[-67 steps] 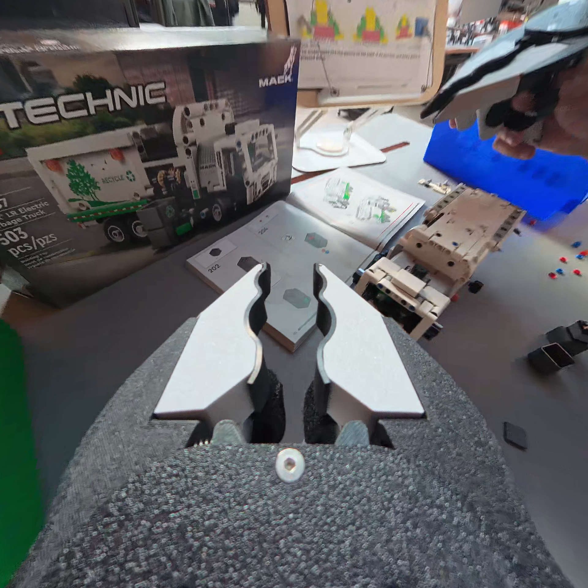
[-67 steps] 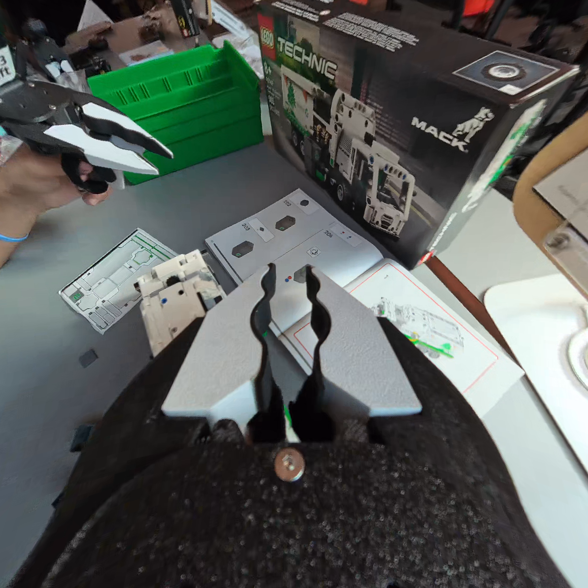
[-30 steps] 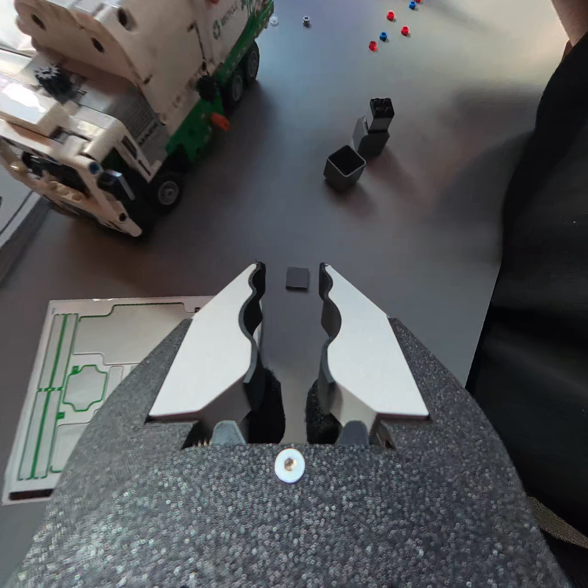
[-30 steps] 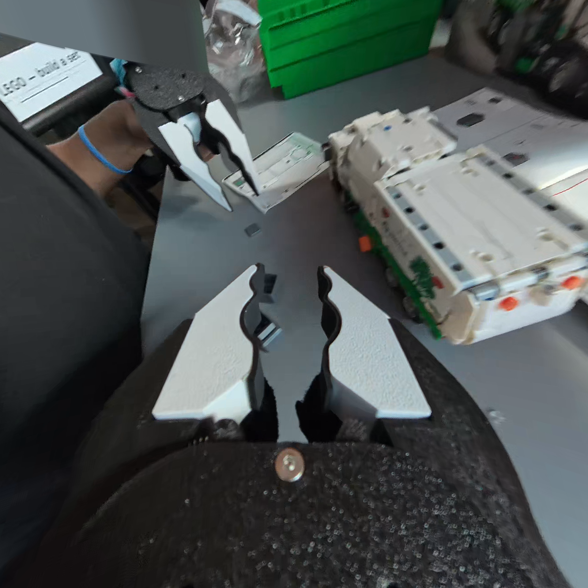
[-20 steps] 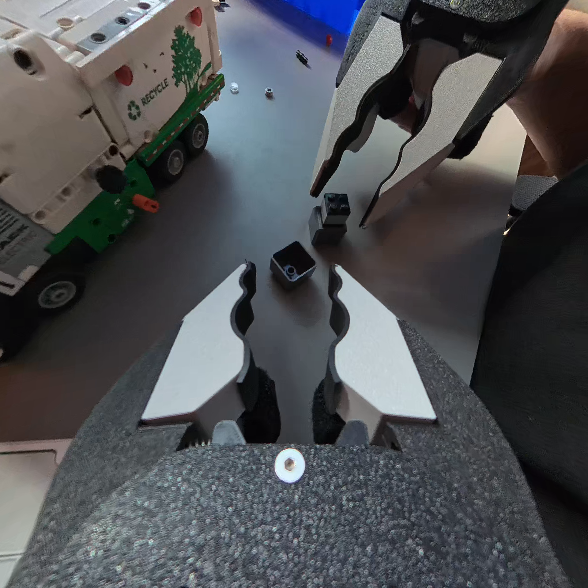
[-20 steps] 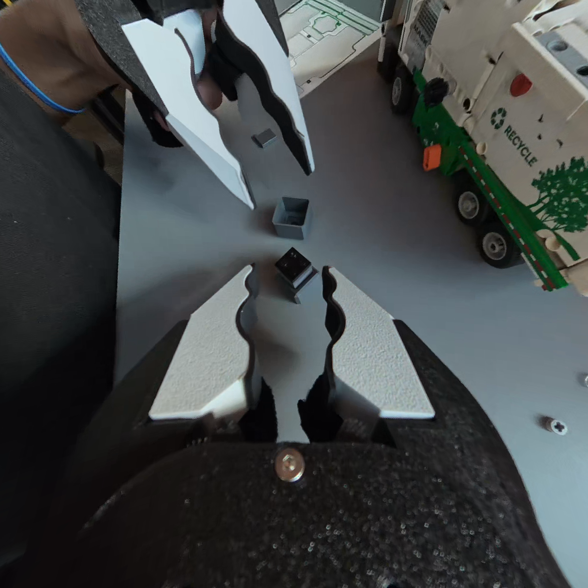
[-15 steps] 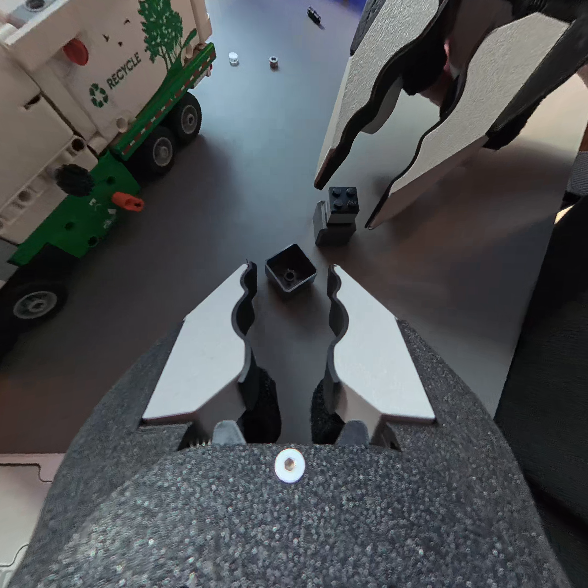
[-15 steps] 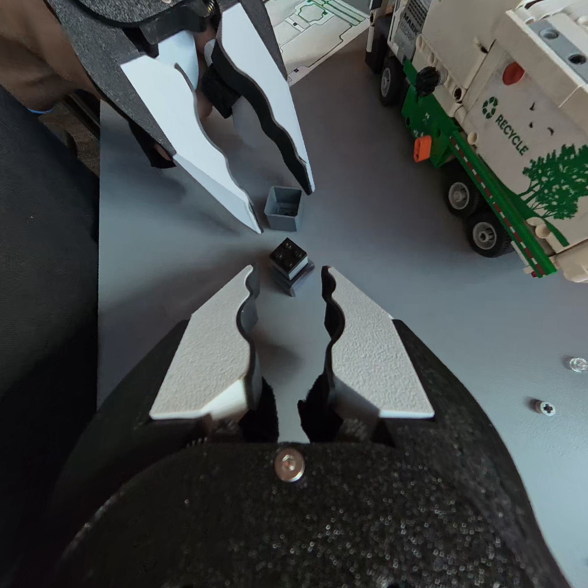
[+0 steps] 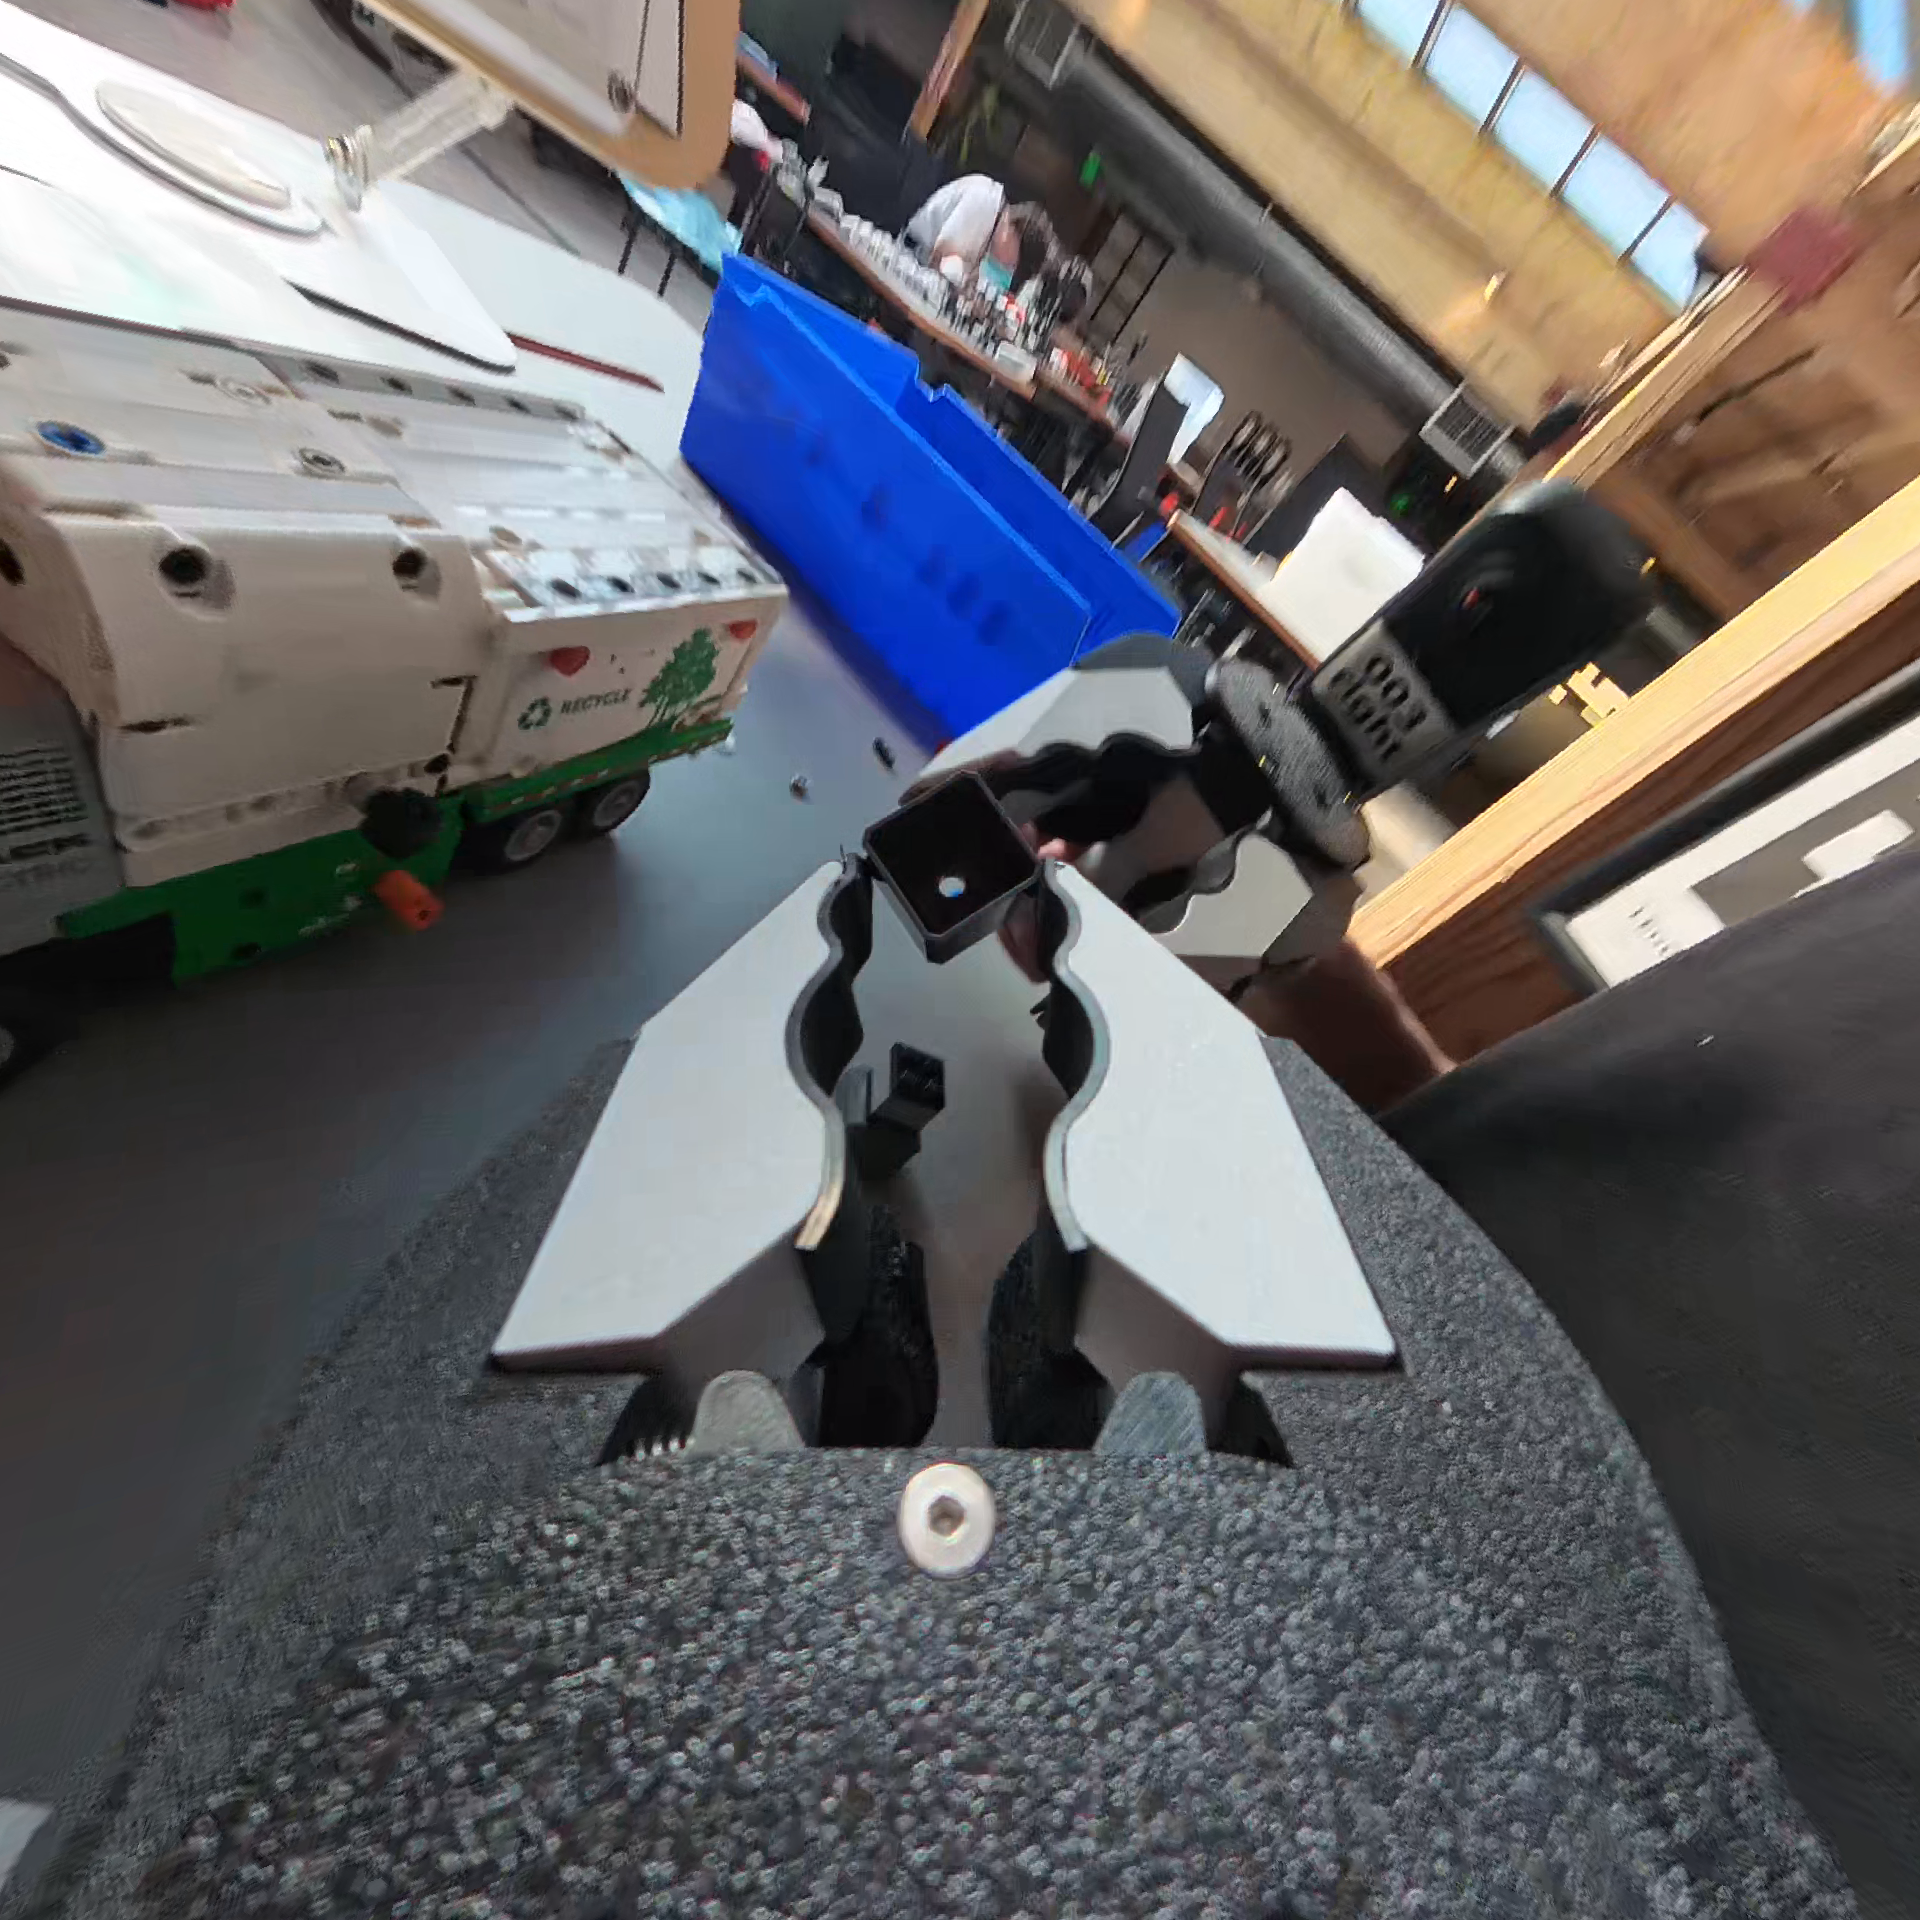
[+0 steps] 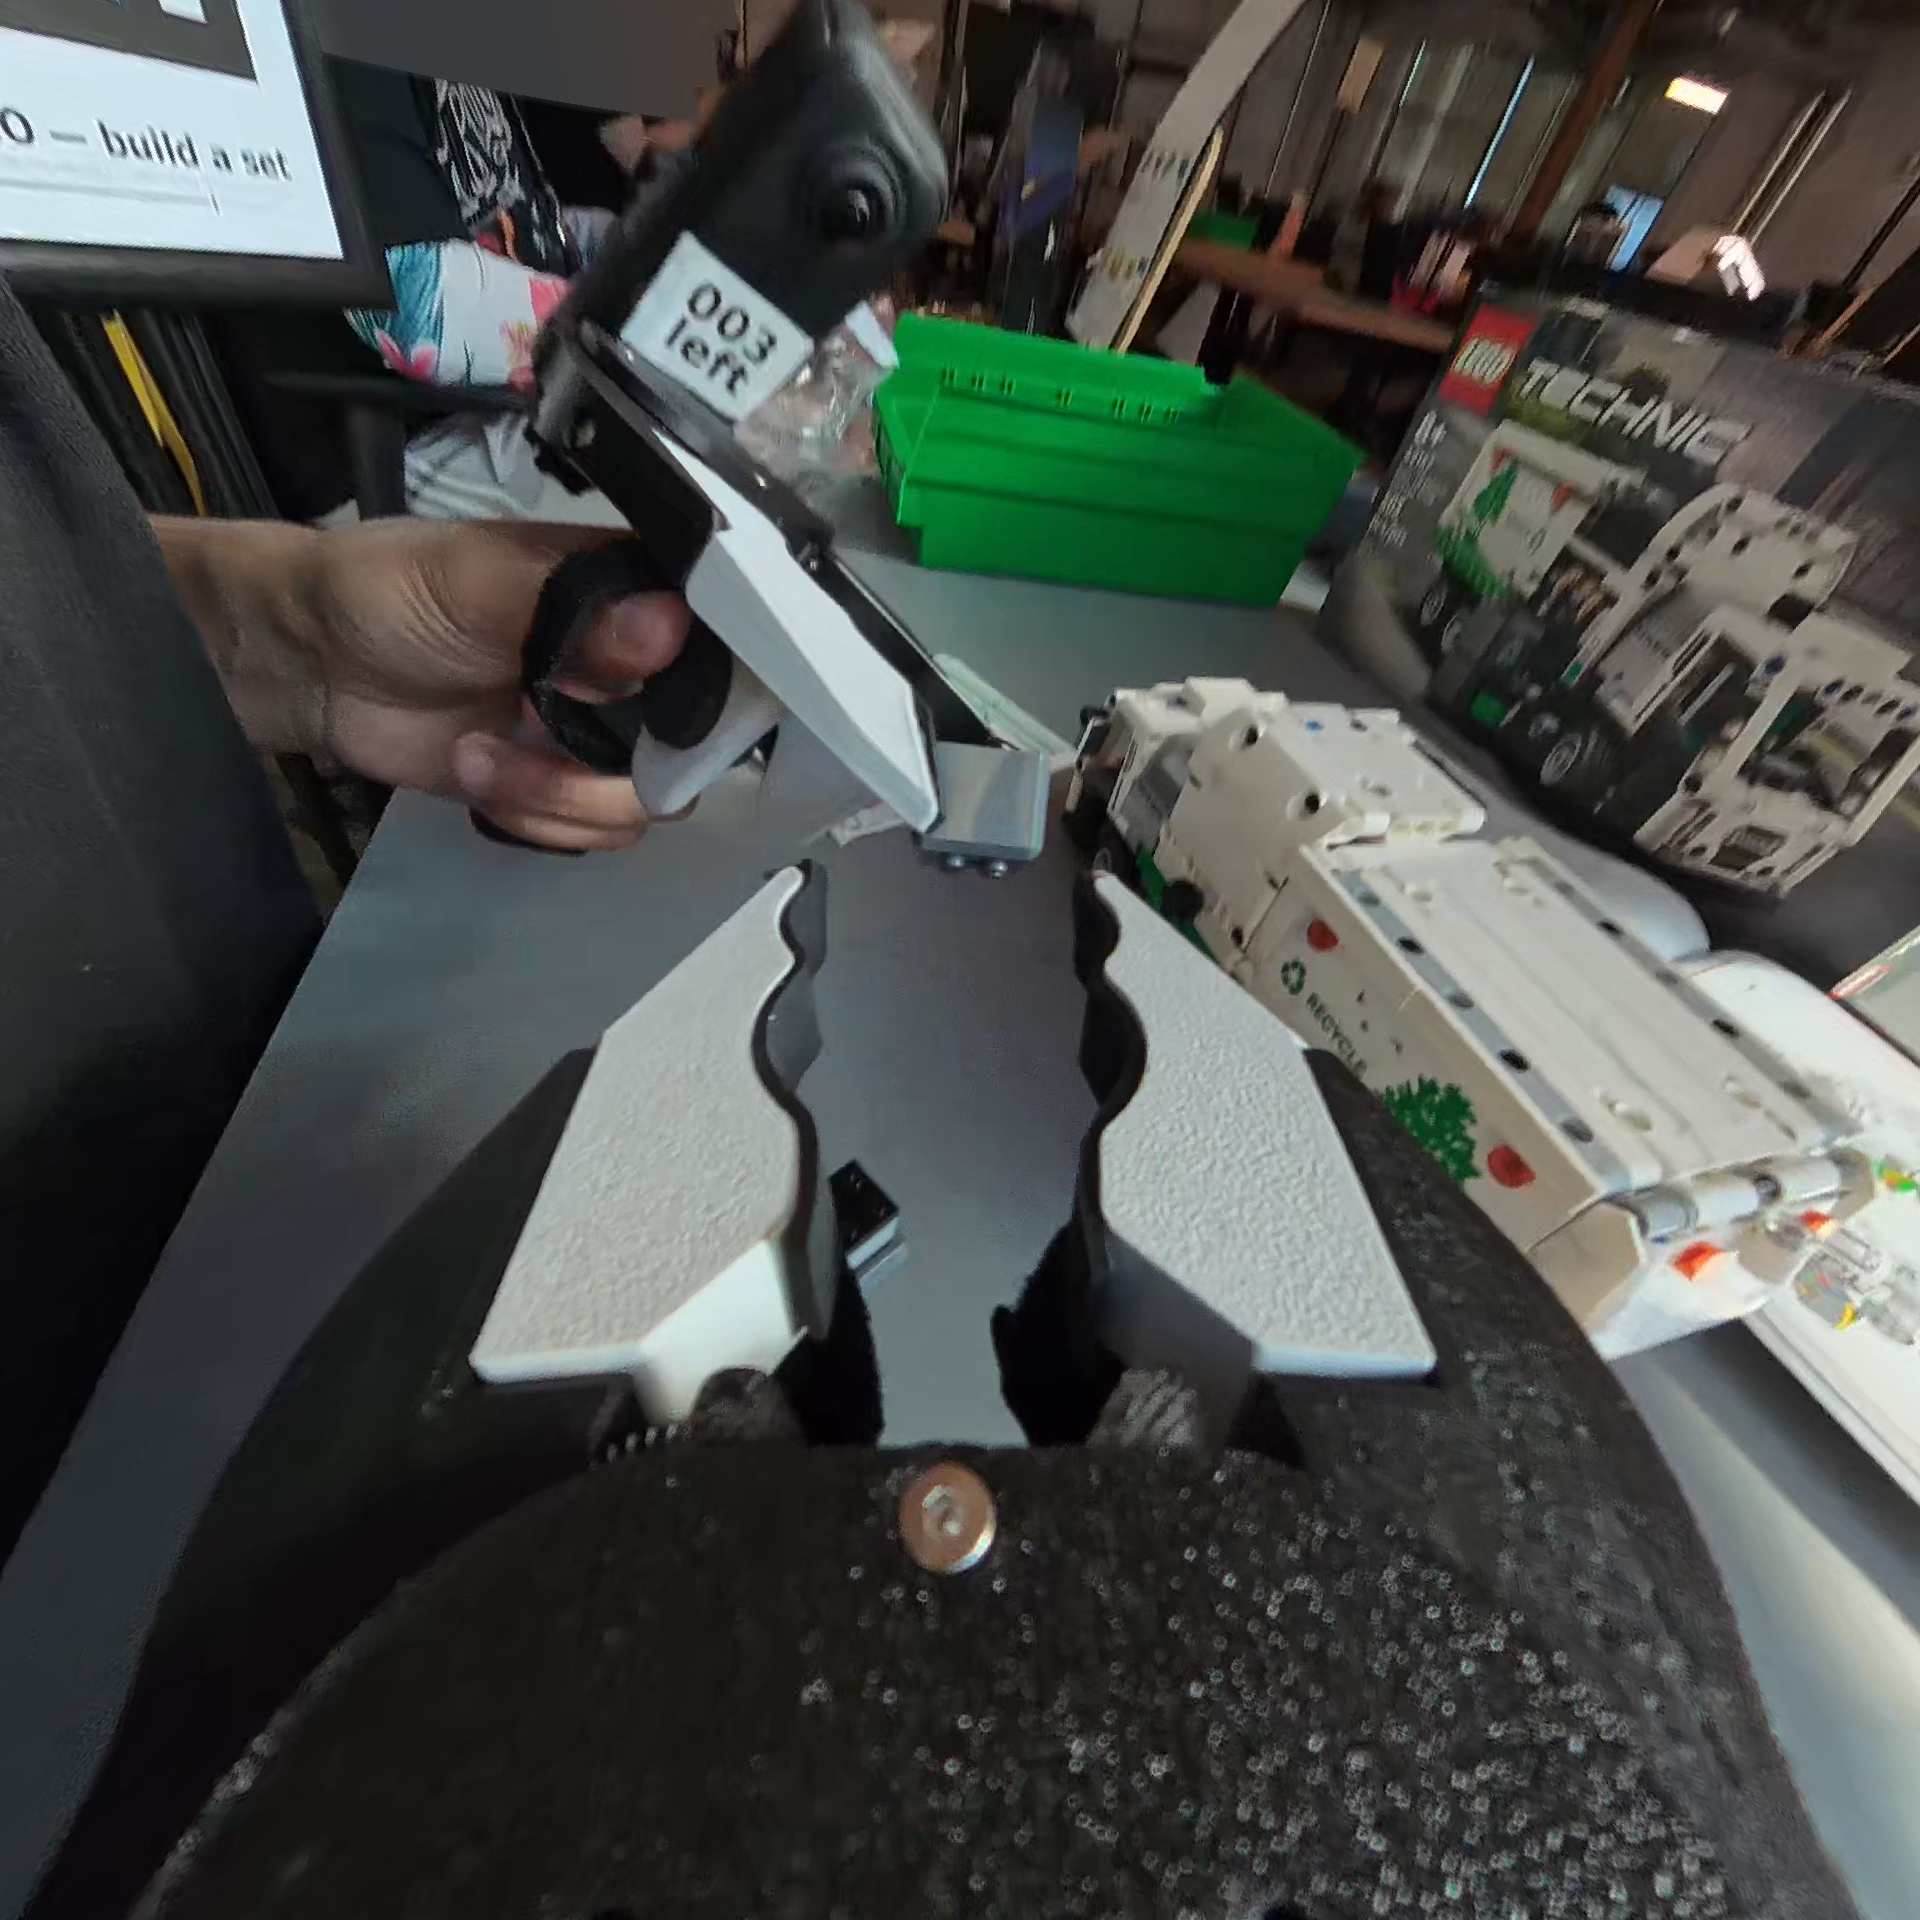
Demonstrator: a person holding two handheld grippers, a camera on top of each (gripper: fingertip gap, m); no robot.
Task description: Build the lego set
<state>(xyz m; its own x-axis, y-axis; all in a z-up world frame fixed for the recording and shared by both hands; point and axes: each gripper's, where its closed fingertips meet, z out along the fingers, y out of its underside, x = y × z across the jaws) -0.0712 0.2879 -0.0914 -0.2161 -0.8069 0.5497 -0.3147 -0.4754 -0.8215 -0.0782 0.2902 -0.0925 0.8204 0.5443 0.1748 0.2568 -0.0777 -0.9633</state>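
Left gripper (image 9: 951,883): closed on the hollow grey square piece (image 9: 953,881) at its fingertips. Half a second ago that piece lay on the table; now it is lifted clear, at frame centre.
Right gripper (image 10: 951,883): fingers spread wide, holding nothing, just below the lifted piece (image 10: 985,816).
Black stud brick (image 9: 902,1101): still on the grey table (image 9: 312,1091), lower centre.
Garbage truck model (image 9: 343,644): at frame left, unmoved.

A workshop hall with a high row of bright windows (image 9: 1621,156), cluttered benches (image 9: 997,343) and wooden beams (image 9: 1662,707)
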